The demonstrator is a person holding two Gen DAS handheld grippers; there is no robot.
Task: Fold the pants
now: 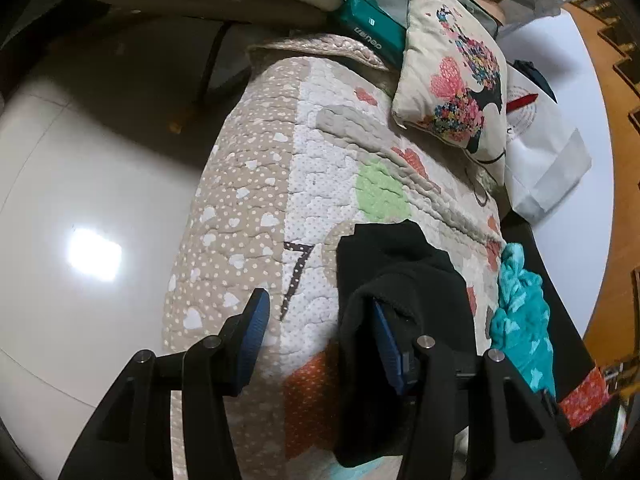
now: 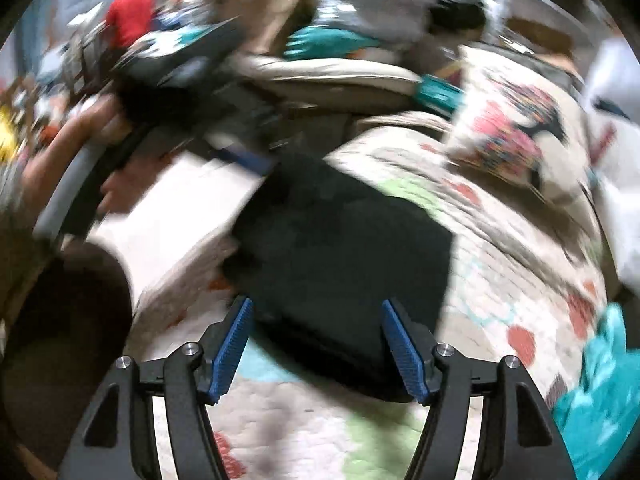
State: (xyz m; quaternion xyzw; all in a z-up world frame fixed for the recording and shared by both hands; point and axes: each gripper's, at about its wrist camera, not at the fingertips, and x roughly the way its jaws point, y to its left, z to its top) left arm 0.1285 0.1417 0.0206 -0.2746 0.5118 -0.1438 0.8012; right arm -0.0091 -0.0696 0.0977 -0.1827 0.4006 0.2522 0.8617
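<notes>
In the left wrist view, glossy pale floor (image 1: 80, 208) is seen along the left, meeting the rounded edge of the quilted bed cover (image 1: 256, 200), which is patterned with hearts and dots. Bare quilt is left open up the middle as far as a printed cushion (image 1: 452, 80) near the top. The left gripper (image 1: 320, 320) is held with its fingers spread wide; black cloth of the pants (image 1: 400, 280) is draped over its right finger, and no pinch is shown. Further right, a crumpled teal fabric (image 1: 520, 320) is seen at the quilt's far edge, with a white bag (image 1: 548, 168) beyond it.

The right wrist view is heavily blurred. The right gripper (image 2: 316, 344) is likewise held spread, nothing between its pads. The pants (image 2: 340, 248) are shown as a dark, compact, roughly rectangular bundle lying on the quilt just ahead of the fingers, open quilt lying to its right.
</notes>
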